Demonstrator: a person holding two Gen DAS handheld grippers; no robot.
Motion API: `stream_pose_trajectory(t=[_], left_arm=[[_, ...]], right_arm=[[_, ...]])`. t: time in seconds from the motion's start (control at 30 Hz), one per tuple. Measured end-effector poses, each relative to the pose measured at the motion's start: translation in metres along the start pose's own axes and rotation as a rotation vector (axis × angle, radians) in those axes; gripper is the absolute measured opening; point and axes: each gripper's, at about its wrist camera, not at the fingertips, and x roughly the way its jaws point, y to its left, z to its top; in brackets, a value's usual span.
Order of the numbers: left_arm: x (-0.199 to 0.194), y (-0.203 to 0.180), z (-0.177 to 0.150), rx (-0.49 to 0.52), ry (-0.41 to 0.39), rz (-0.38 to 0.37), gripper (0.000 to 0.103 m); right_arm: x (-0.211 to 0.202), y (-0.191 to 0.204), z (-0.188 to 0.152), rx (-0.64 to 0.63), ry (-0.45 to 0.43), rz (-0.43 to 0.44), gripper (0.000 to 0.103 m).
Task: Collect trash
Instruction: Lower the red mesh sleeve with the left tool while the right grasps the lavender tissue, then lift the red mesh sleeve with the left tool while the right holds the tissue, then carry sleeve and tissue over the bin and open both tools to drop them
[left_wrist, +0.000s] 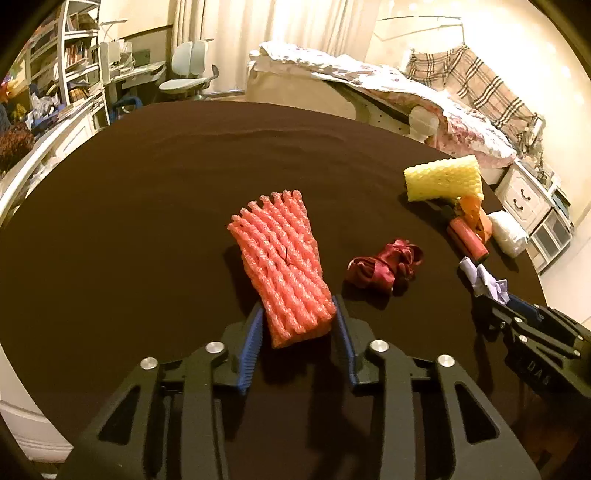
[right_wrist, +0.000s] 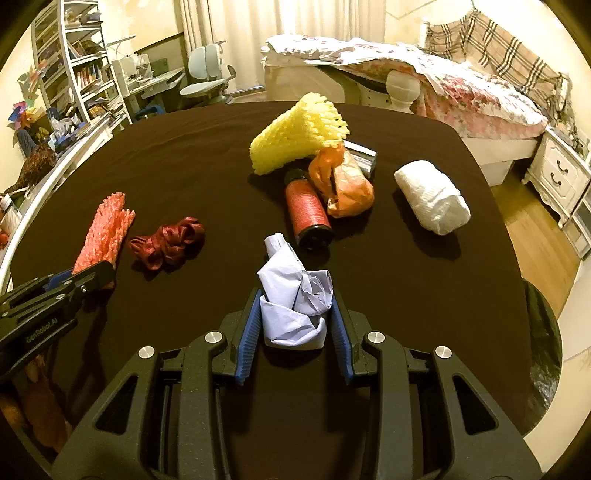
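Note:
A pink foam net (left_wrist: 284, 258) lies on the dark brown tablecloth (left_wrist: 147, 206). Its near end sits between the blue pads of my left gripper (left_wrist: 299, 304), which is shut on it. My right gripper (right_wrist: 295, 293) is shut on a crumpled pale blue paper (right_wrist: 291, 295) resting on the cloth. In the left wrist view the right gripper (left_wrist: 491, 306) shows at the right with the paper (left_wrist: 484, 278) at its tip. In the right wrist view the left gripper (right_wrist: 92, 275) shows at the left, holding the pink net (right_wrist: 103, 232).
Between the grippers lies a dark red ribbon (right_wrist: 168, 242). Beyond are a yellow foam net (right_wrist: 295, 133), a red cylinder (right_wrist: 308, 210), an orange plastic bag (right_wrist: 343, 181), a small box (right_wrist: 364, 155) and a white paper wad (right_wrist: 432, 195). A bed (right_wrist: 461, 85) stands behind the table.

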Motion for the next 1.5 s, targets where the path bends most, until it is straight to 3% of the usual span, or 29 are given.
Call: stream_pose_trajectory(t=[0.23,0.67,0.87,1.07,1.5], left_arm=[[-0.013,-0.007,-0.012,0.055,-0.029,-0.02,0.029],[-0.05,-0.04,-0.014,0.123,-0.095,-0.096,0.029],[-0.057,-0.077,-0.011,0.195,-0.119,-0.169,0.029],[-0.051,-0.129,-0.01,0.274,-0.121,-0.26,0.029],[-0.031,-0.232,-0.017,0.432,-0.096,-0.403,0.029]], right_arm=[[-0.007,-0.008,-0.006,0.018,-0.007,-0.002,0.035],[-0.041,-0.039,-0.016,0.082,-0.064,-0.022,0.035],[-0.065,-0.069,-0.023,0.138,-0.109,-0.059,0.035],[-0.09,-0.119,-0.036,0.224,-0.146,-0.152,0.035],[-0.106,-0.21,-0.069,0.387,-0.148,-0.298,0.035]])
